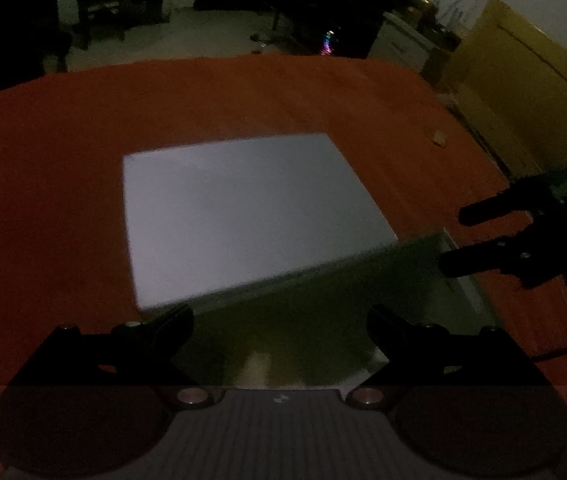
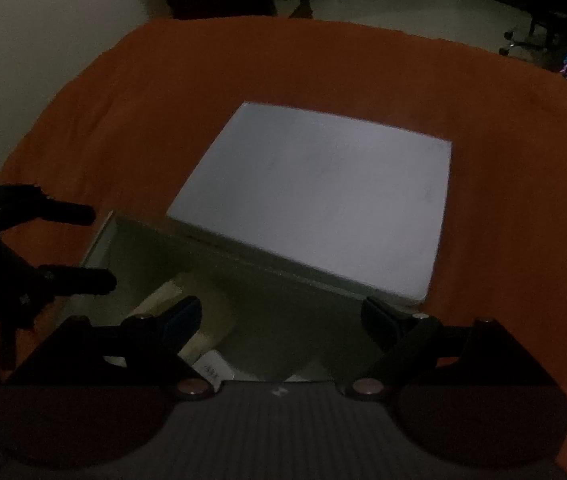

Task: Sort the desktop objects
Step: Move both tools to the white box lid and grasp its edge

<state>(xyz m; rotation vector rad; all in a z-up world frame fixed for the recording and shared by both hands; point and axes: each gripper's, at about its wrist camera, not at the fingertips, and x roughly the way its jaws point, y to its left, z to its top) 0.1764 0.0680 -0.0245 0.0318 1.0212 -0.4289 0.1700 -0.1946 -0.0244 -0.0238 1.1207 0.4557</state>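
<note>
Both grippers, left (image 1: 279,320) and right (image 2: 281,312), hang wide open and hold nothing, above the box (image 1: 323,312) at the table's (image 1: 63,140) near edge. Only the right view shows a pale roll (image 2: 203,312) inside. The lid (image 1: 243,212) lies beyond.

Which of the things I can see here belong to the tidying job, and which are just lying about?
Part of the job:
- open box with a pale grey flat lid folded back
- pale cream objects inside the box
- left gripper, fingers apart, empty
- right gripper, fingers apart, empty

Just lying about:
- orange-red table cover
- small tan block
- yellow cardboard
</note>
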